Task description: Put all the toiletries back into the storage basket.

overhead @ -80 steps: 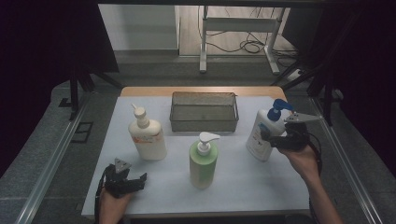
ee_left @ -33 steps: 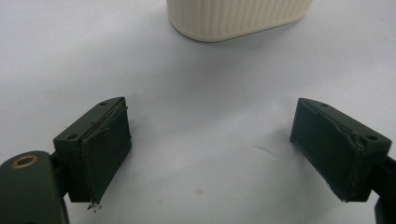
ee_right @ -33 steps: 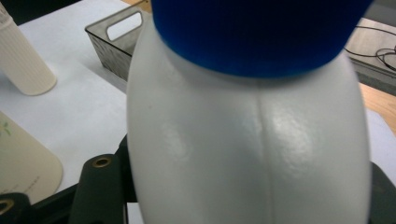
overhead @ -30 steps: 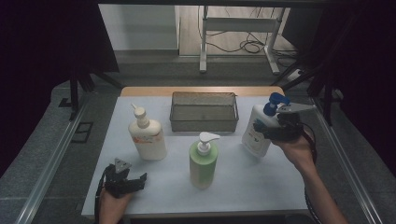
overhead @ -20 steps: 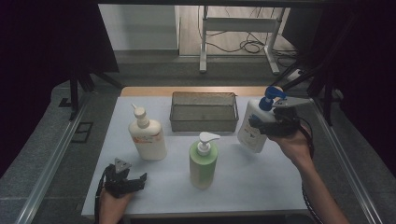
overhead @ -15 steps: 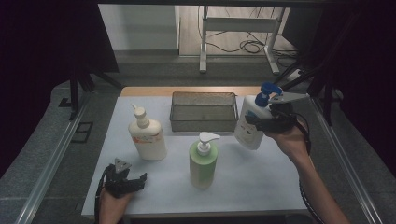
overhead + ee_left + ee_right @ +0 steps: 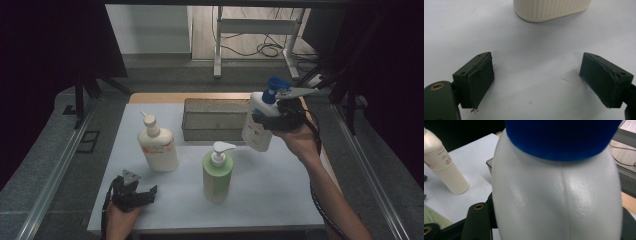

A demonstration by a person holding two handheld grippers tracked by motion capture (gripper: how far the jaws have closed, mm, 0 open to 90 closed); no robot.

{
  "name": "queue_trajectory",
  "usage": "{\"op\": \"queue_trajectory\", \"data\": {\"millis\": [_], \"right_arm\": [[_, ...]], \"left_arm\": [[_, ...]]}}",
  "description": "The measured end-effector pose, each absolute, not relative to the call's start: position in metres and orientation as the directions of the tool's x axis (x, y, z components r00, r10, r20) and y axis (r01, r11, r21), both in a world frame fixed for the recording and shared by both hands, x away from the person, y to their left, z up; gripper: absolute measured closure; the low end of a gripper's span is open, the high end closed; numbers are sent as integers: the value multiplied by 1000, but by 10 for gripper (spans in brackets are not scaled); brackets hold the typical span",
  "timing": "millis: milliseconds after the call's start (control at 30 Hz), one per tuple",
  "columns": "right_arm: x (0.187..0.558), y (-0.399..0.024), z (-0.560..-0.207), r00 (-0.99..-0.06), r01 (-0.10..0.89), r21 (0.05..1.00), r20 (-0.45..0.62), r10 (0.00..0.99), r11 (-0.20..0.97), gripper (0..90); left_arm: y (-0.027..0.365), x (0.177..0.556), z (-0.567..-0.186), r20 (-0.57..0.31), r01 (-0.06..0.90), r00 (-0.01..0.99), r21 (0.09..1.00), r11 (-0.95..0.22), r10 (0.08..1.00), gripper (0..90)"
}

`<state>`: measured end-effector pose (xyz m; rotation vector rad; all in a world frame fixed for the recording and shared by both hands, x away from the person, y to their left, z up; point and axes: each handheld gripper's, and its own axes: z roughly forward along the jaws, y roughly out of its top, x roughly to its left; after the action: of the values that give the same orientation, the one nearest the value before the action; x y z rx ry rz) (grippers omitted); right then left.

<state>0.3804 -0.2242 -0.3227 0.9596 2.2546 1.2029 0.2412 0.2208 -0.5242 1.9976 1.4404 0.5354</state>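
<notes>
- The right gripper (image 7: 272,119) pinches the white bottle with the blue cap (image 7: 259,122) around its body and holds it off the table (image 7: 280,195), tilted, at the right end of the wire basket (image 7: 215,119)
- In the right gripper view the bottle's white body (image 7: 554,202) sits between the jaws, the blue cap on top
- The left gripper (image 7: 131,192) rests at the near left of the table, jaws spread wide with nothing between them
- The cream pump bottle (image 7: 156,145) stands just ahead of it, its base (image 7: 551,10) close by in the left gripper view
- The green pump bottle (image 7: 217,172) stands upright mid-table, near the front
</notes>
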Motion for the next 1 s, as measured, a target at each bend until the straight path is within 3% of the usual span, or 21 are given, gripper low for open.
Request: {"op": "queue_trajectory", "data": {"millis": [1000], "right_arm": [[421, -163, -313, -668, 366, 850, -43, 743, 378, 385]], "left_arm": [[221, 241, -524, -29, 697, 325, 683, -219, 945, 119]]}}
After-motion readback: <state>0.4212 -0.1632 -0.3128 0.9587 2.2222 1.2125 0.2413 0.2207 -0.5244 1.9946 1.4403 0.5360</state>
